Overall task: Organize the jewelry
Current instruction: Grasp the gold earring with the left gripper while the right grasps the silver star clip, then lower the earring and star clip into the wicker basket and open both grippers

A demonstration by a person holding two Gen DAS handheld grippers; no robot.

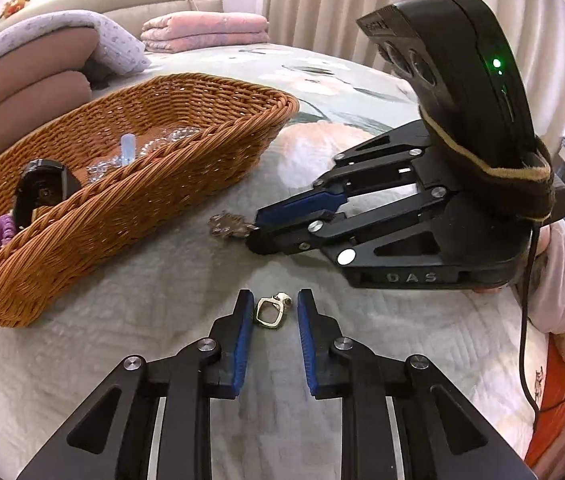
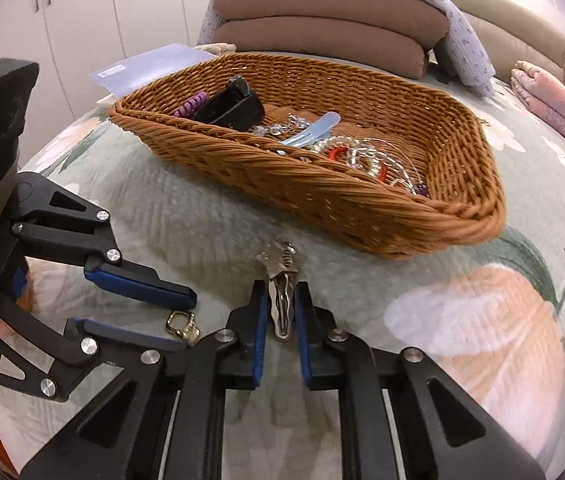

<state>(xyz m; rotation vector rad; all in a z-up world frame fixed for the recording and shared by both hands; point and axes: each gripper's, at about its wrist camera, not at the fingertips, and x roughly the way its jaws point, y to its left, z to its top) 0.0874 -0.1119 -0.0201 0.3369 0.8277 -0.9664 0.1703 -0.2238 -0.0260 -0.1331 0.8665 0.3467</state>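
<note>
We've got both tools down on the bed's quilt (image 1: 362, 184), right in front of the wicker basket (image 1: 186, 160). The right tool (image 2: 282, 304) is clamped on a silver hair clip (image 2: 281, 280), whose long axis runs straight out along the fingers, the ornate end poking toward the basket. The left tool (image 1: 271, 312) has its jaws narrowed around a small silver ring (image 1: 269, 312), but they're apart with gaps on both sides, so nothing's gripped yet. The ring lies flat on the quilt, dead centre between the pads. The basket sits to the left of the left tool and just ahead of the right one, so we reckon the clip has the shorter trip in.
</note>
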